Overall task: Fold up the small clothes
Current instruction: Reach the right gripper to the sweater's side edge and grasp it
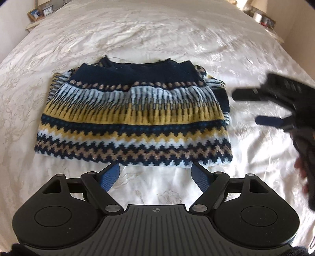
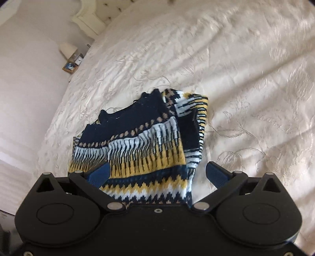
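Sunlit cream embroidered bedspread (image 1: 157, 35), bedside table (image 1: 37, 16) by pale wall (image 2: 25, 78).

A bed (image 1: 157, 35) has a cream embroidered bedspread (image 2: 246, 88), wrinkled. Beside it, a small framed picture (image 1: 35, 14) and a small clock (image 1: 47, 11) stand near the wall.

Left gripper (image 1: 155, 173) and right gripper (image 2: 157, 173) both spread wide, holding nothing.

Sweater (image 1: 133, 118): thick wool-like knit, matt, fuzzy. Bedspread (image 1: 157, 35): cream cloth, satin sheen, embroidered, creased. Left hand-held gripper (image 1: 155, 173): matt black plastic, metal pivot pins, ribbed blue pads (image 1: 110, 179).
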A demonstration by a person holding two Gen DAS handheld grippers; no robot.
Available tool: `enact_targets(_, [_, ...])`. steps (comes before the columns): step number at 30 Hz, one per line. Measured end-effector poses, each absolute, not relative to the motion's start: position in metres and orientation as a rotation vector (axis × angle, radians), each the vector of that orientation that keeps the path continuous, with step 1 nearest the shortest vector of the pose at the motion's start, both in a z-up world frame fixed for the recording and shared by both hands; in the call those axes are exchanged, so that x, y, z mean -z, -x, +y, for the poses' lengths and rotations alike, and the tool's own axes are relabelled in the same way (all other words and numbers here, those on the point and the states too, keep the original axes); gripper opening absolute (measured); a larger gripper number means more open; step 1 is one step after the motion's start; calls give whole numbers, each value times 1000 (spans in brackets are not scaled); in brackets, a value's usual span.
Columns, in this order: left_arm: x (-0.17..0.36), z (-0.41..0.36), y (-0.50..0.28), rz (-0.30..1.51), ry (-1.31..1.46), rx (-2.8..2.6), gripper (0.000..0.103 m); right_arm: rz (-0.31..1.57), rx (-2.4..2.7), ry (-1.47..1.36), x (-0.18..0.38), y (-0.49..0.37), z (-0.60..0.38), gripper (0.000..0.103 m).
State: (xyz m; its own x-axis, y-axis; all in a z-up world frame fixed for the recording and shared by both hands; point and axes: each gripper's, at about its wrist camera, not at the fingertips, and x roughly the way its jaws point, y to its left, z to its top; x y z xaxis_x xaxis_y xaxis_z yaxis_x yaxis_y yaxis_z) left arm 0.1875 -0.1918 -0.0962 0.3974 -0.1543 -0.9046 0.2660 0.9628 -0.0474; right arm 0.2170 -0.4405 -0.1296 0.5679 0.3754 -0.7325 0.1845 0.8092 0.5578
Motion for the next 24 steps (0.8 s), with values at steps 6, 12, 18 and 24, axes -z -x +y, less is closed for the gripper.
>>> enact_targets(6, [102, -204, -193, 1140, -123, 309, 79, 987, -132, -674, 142, -237, -453, 103])
enact_targets(12, [105, -206, -206, 1151, -132, 280, 79, 1050, -151, -710, 161, -248, -453, 103])
enact_targets(18, [108, -200, -214, 1169, -148, 234, 79, 1072, -137, -729, 184, -251, -458, 103])
enact_targets(24, [113, -187, -216, 1195, -124, 178, 79, 1111, -115, -783, 206, -257, -467, 103])
